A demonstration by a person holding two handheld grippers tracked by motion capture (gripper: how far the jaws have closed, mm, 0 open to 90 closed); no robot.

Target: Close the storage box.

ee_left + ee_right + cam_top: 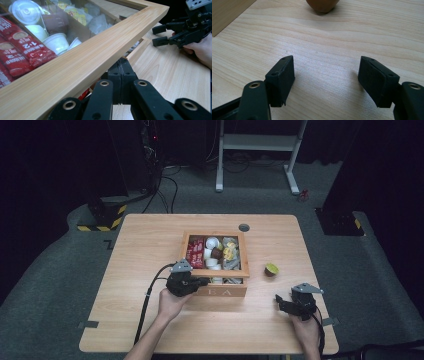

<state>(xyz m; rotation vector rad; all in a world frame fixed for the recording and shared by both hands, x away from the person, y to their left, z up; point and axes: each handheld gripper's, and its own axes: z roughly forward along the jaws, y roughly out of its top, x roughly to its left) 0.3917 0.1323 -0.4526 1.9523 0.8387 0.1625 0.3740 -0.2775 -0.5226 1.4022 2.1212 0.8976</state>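
One square wooden box (215, 290), glass lid (82, 60)

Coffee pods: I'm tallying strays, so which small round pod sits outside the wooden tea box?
The brown pod with the yellow-green lid, alone on the bare table right of the glass-lidded wooden box; the other pods lie inside.

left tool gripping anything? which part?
The left tool is shut on the front edge of the tea box lid, a glass-paned wooden frame. The right tool is open, holding nothing.
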